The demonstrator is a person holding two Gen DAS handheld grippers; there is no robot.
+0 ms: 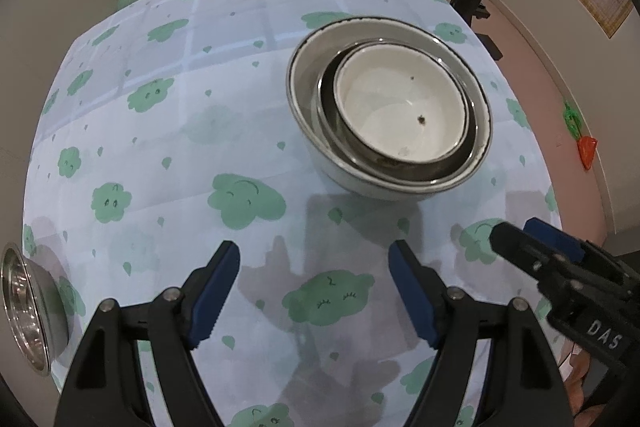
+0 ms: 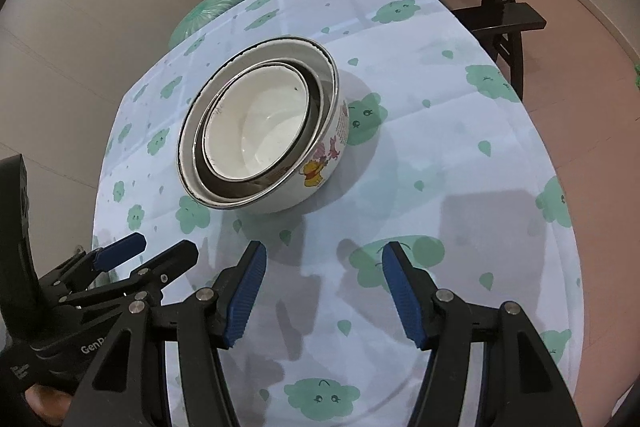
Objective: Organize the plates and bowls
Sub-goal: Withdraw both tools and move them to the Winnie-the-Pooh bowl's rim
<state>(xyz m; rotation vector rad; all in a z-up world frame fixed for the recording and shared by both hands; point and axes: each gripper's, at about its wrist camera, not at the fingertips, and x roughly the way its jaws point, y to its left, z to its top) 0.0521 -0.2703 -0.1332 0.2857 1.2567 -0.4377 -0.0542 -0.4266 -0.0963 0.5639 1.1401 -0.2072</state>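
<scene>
Nested bowls [image 1: 390, 115] are sitting on a table covered by a pale cloth [image 1: 160, 155] printed with green clouds.

A white bowl [image 2: 260, 125] is resting inside a steel one, both inside a larger cartoon-printed bowl [image 2: 324, 163]. The left gripper [image 1: 314, 255] and right gripper [image 2: 324, 255] are hovering short of the stack, jaws standing apart with nothing between them. Another steel bowl [image 1: 28, 311] is lying on its side at the cloth's left edge.
</scene>
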